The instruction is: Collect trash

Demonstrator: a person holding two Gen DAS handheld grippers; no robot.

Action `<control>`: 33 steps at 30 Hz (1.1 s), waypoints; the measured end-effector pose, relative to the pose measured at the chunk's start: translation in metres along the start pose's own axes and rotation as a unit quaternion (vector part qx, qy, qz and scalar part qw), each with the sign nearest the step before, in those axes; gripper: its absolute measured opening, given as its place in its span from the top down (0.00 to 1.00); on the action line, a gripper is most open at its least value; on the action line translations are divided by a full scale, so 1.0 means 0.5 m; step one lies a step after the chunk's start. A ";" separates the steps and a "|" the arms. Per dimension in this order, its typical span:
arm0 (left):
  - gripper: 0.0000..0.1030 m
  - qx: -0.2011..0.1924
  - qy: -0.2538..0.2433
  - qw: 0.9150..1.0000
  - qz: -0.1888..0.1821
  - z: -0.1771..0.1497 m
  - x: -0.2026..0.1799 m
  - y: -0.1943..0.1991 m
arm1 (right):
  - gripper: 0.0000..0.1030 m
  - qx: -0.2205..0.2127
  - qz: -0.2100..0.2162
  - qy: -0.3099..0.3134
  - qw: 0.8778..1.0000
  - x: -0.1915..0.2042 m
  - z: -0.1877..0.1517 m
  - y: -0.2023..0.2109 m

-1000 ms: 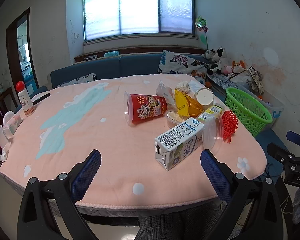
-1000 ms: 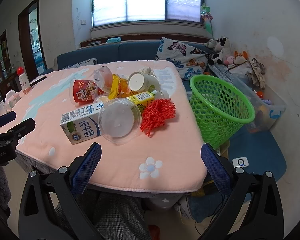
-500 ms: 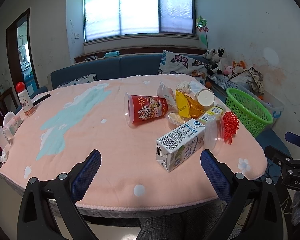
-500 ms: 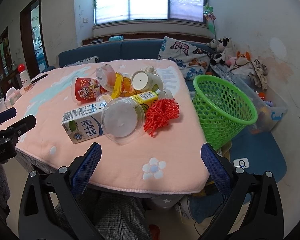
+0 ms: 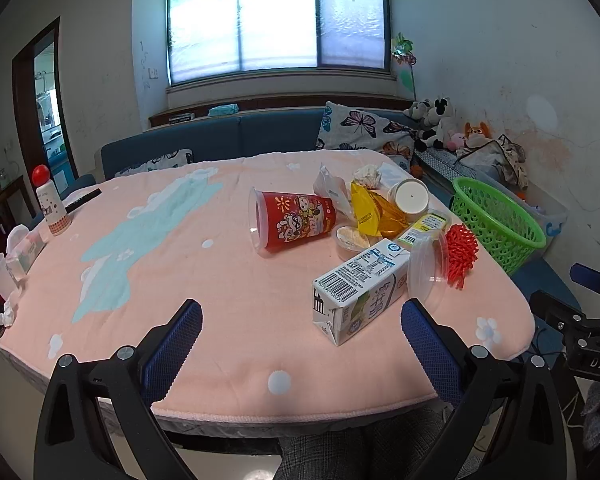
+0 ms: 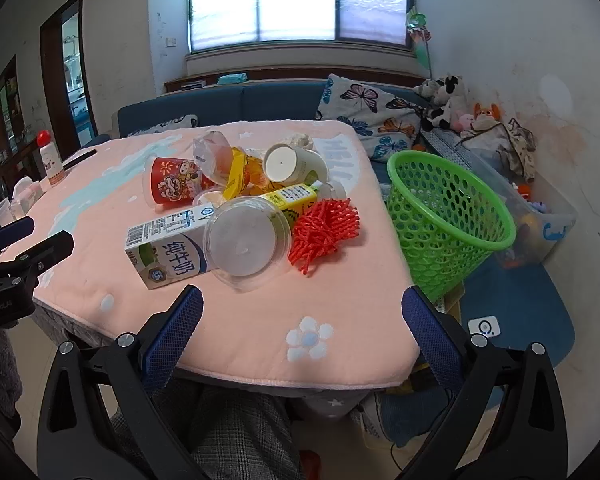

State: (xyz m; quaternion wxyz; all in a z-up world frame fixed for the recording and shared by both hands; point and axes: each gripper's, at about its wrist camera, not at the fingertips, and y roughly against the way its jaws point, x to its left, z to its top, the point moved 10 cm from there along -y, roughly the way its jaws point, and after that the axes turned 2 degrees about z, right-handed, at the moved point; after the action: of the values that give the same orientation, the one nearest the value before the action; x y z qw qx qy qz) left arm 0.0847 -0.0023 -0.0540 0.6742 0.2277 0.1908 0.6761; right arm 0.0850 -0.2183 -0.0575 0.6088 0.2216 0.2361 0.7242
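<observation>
Your left tool (image 5: 300,336) and right tool (image 6: 302,320) both gape empty at the bench's (image 6: 236,320) near edge; the milk carton (image 6: 168,248) lies just beyond, the green basket (image 6: 452,216) right.

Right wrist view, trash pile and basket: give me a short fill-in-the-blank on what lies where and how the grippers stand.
1. The basket beside the table is ____ in colour.
2. The clear plastic cup lies on its side against the milk carton, and on its other side lies the ____ mesh net.
3. The red cartoon cup is lying on its ____.
4. The left gripper and the right gripper are both ____, holding nothing.

Missing words: green; red; side; open
</observation>
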 end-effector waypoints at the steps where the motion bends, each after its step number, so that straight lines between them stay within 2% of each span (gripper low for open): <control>1: 0.06 0.000 -0.001 1.000 0.000 0.001 0.000 -0.001 | 0.04 0.000 0.000 0.000 1.000 0.001 0.000 0.001; 33: 0.06 0.004 -0.002 1.000 -0.009 -0.002 -0.017 -0.015 | 0.04 0.008 0.002 -0.001 1.000 0.003 -0.001 -0.016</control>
State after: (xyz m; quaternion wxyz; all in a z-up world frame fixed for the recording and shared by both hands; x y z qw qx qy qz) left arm 0.0905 -0.0104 -0.0594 0.6801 0.2301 0.1941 0.6685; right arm 0.0906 -0.2159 -0.0626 0.6055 0.2278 0.2405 0.7236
